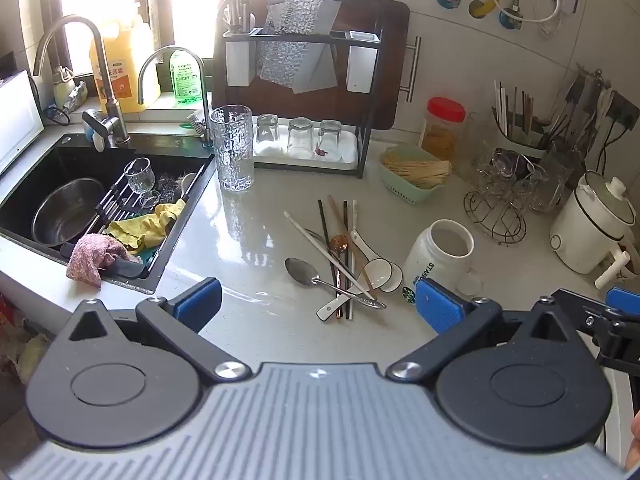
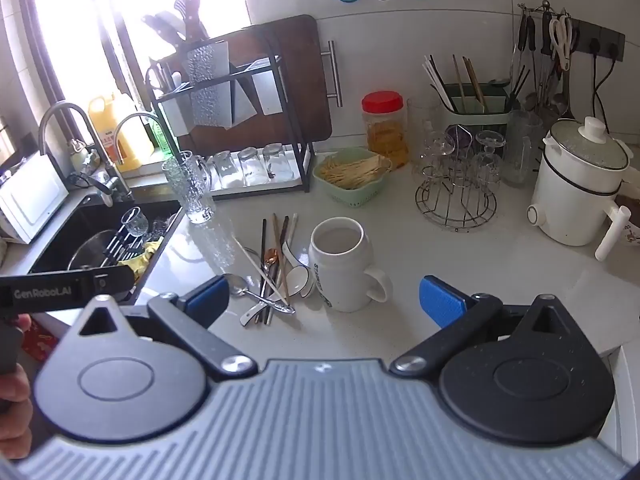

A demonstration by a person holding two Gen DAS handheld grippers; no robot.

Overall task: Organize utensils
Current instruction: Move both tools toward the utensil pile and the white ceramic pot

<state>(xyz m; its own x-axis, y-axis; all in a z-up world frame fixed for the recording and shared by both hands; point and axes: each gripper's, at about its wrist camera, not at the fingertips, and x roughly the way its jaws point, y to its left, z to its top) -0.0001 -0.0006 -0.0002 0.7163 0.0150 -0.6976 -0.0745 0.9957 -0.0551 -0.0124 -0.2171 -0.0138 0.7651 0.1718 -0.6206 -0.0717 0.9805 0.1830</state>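
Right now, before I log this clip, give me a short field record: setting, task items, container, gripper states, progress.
setting: kitchen counter beside a black sink
task items: pile of utensils, chopsticks and spoons crossed over each other, loose on the counter
container: white mug, upright, looks empty, just right of the pile
left gripper: open, nothing between its jaws
right gripper: open, holding nothing
progress: no utensil in the mug yet
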